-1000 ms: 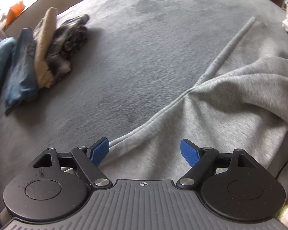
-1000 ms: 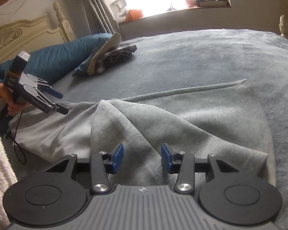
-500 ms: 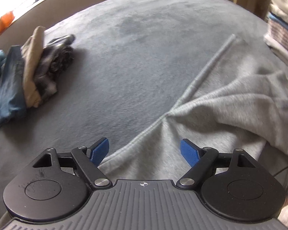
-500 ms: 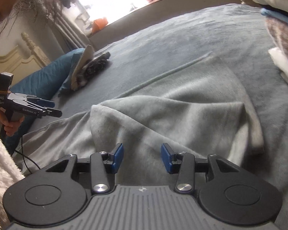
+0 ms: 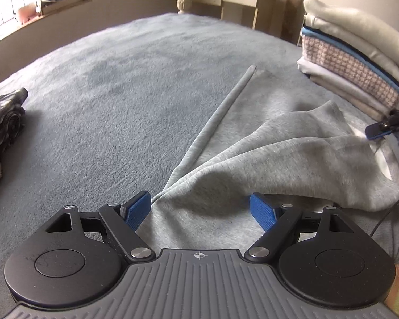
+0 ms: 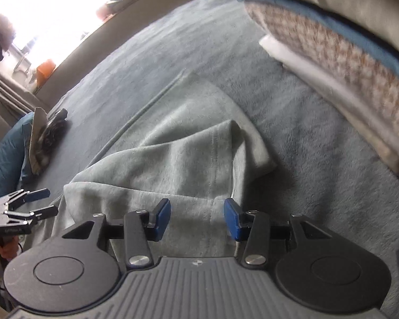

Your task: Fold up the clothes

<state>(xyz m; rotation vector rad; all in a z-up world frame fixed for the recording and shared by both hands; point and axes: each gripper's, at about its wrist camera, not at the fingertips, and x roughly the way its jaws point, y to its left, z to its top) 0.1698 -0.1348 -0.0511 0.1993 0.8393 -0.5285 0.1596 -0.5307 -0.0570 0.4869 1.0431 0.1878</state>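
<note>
grey garment (image 5: 292, 156) on bed (image 5: 114, 101)

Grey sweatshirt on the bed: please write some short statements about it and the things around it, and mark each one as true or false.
1. The grey sweatshirt lies spread flat and smooth on the bed. False: it is bunched, with raised folds.
2. The left gripper has its jaws open over the sweatshirt. True.
3. A stack of folded clothes sits on the bed beyond the sweatshirt. True.
4. The right gripper is shut on a blue towel. False: its jaws stand apart above grey fabric, pinching nothing.
5. The plaid garment lies on top of the sweatshirt. False: it lies apart, at the far left of the left wrist view.
</note>
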